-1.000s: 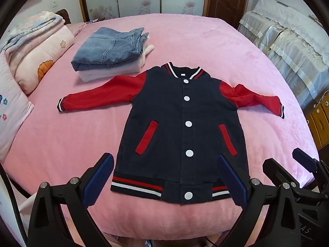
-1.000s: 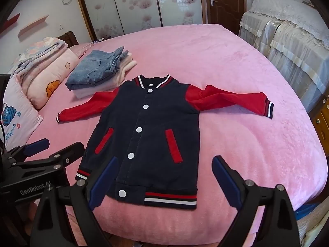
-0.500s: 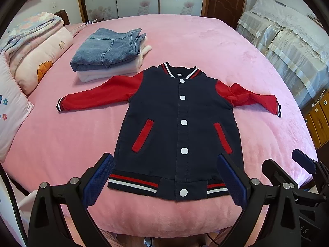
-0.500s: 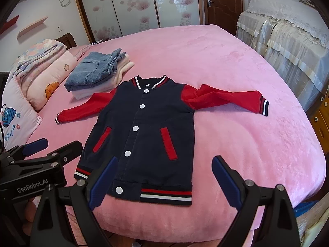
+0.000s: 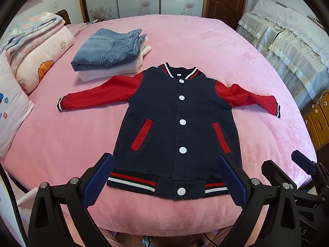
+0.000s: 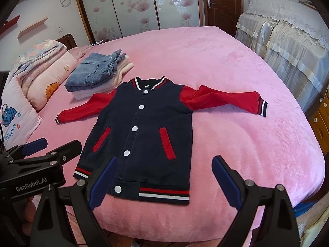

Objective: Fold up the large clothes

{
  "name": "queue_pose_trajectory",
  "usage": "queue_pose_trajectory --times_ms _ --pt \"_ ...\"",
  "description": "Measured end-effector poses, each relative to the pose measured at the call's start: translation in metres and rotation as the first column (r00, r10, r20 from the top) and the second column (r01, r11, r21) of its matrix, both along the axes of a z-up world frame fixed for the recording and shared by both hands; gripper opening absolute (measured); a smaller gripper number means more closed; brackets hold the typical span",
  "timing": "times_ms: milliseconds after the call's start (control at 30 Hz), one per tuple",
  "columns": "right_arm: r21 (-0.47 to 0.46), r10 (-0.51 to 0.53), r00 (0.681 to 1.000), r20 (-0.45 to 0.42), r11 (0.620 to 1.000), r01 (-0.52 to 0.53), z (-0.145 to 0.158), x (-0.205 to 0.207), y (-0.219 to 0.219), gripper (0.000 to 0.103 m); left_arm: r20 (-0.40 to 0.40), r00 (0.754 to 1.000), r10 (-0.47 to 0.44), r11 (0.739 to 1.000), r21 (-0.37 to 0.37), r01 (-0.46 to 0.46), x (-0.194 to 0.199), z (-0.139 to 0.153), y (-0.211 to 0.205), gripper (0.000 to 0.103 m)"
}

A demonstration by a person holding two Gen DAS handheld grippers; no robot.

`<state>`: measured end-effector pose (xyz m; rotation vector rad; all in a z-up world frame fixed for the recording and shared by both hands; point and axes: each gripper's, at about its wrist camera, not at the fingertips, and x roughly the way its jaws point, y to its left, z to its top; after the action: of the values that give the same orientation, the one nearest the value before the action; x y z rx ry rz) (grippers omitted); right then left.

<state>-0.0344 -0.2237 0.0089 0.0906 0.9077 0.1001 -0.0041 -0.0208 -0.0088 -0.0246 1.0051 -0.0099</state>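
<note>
Slightly nearer now, jacket point(image 5: 176, 127) is framed by both wide, empty claws point(image 5: 164, 182) point(image 6: 163, 182); soft, probably light; sleeve cuff point(image 6: 260, 106) is best pinched.

Navy varsity jacket point(image 5: 176, 127) with red sleeves, red pocket welts, white snaps, red-and-white striped hem at centre frame; pink plush bedspread point(image 5: 61, 140); faded blue folded jeans point(image 5: 109, 49) upper left; floral-printed pink pillows point(image 5: 39, 61) far left.

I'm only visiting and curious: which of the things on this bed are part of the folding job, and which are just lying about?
Part of the job:
- jacket, spread flat, unfolded
- left gripper, open
- right gripper, open

Just lying about:
- folded jeans on a pale folded garment
- folded quilt
- pillow
- pink bed beneath it all
</note>
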Motion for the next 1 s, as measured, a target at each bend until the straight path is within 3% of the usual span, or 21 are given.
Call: queue_pose_trajectory --times_ms 1000 --pt "0.04 -0.019 0.999 -0.039 0.999 0.021 -0.018 0.012 -0.016 0.093 -0.02 0.999 -0.028 0.999 0.034 0.028 0.015 -0.003 -0.013 0.099"
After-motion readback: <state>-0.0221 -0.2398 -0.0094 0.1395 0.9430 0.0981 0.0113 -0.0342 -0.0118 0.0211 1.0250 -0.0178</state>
